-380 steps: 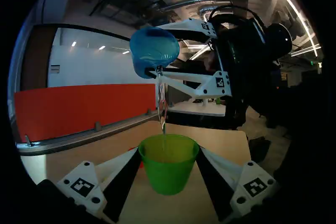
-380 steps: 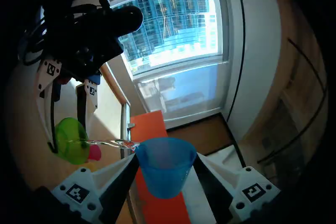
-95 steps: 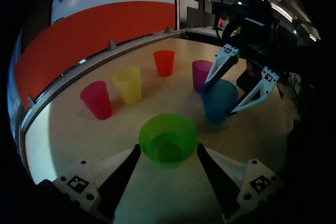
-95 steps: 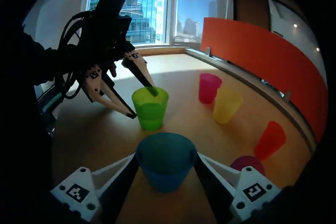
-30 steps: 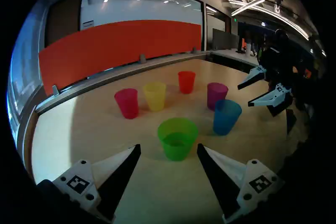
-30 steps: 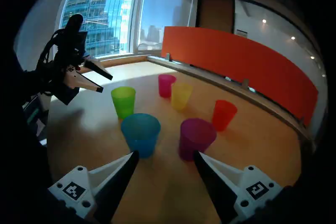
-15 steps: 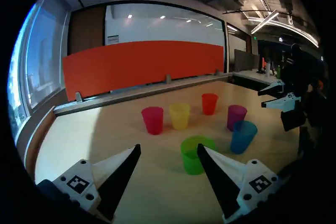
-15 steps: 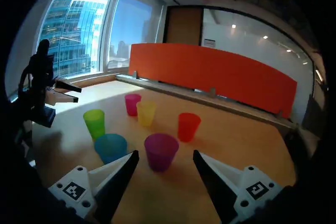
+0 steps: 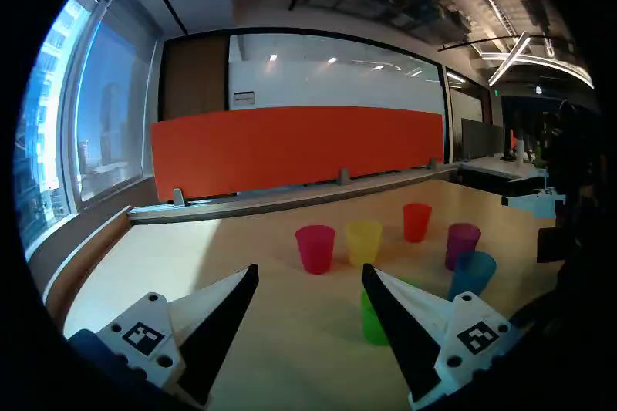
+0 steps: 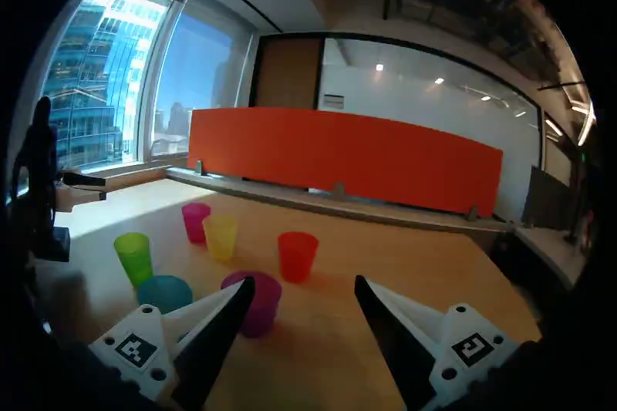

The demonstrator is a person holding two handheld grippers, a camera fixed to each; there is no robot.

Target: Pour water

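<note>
Step in hand: no cup is held and nothing is being poured; both grippers are judged to be standing off from the cups.
Left gripper (image 9: 307, 272): the fingers are spread wide with nothing between them. It is held level, low above the table (image 9: 193, 257), and pointed toward the orange panel (image 9: 301, 145).
Right gripper (image 10: 303, 281): the fingers are likewise spread and empty. It is held level above the table.
Green cup (image 9: 371, 325): it stands upright on the table, partly hidden behind one finger of the left gripper and outside the gap.
Blue cup (image 9: 471, 272): it stands upright near the green cup, just beside the purple cup (image 9: 461, 244).
Other cups: the pink cup (image 9: 315, 247), yellow cup (image 9: 362, 240) and red cup (image 9: 416, 220) are lined up farther back.
Contents: the fill of any cup cannot be told.
Next move: if another pour is wanted, each gripper would need to be lowered until a cup sits between its spread fingers. The cup would then be pinched below the rim and lifted upright. The close neighbours could be knocked.
</note>
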